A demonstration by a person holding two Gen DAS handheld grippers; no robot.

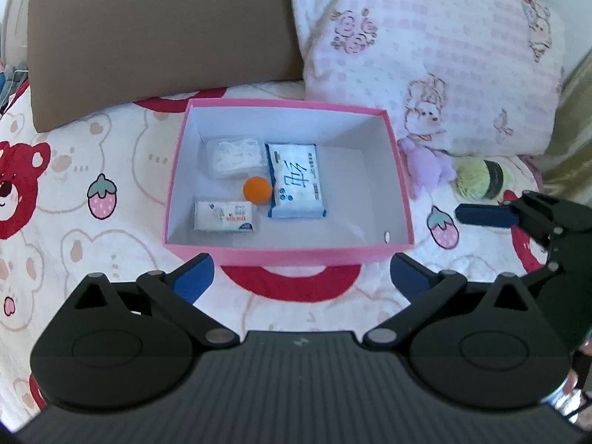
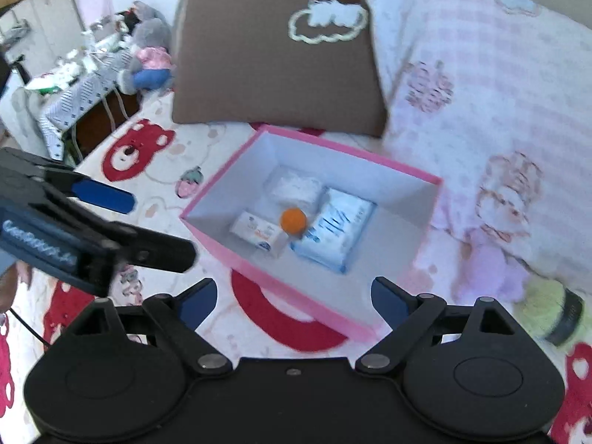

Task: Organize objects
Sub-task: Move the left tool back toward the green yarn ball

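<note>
Left claw [image 1: 299, 277] and right claw [image 2: 294, 301] both hang spread wide and empty over the bed [image 1: 122, 236], the pink box [image 1: 296, 253] at twelve o'clock of each, holding an orange ball [image 1: 257, 191], tissue packs [image 1: 296, 181] around it, green yarn [image 1: 477, 181] outside at two o'clock.

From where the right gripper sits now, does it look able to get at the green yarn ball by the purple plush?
Probably yes. The right gripper is open and empty, and the green yarn ball lies uncovered on the bedspread outside the pink box, on the right gripper's own side. Only the purple plush sits close beside it.
</note>
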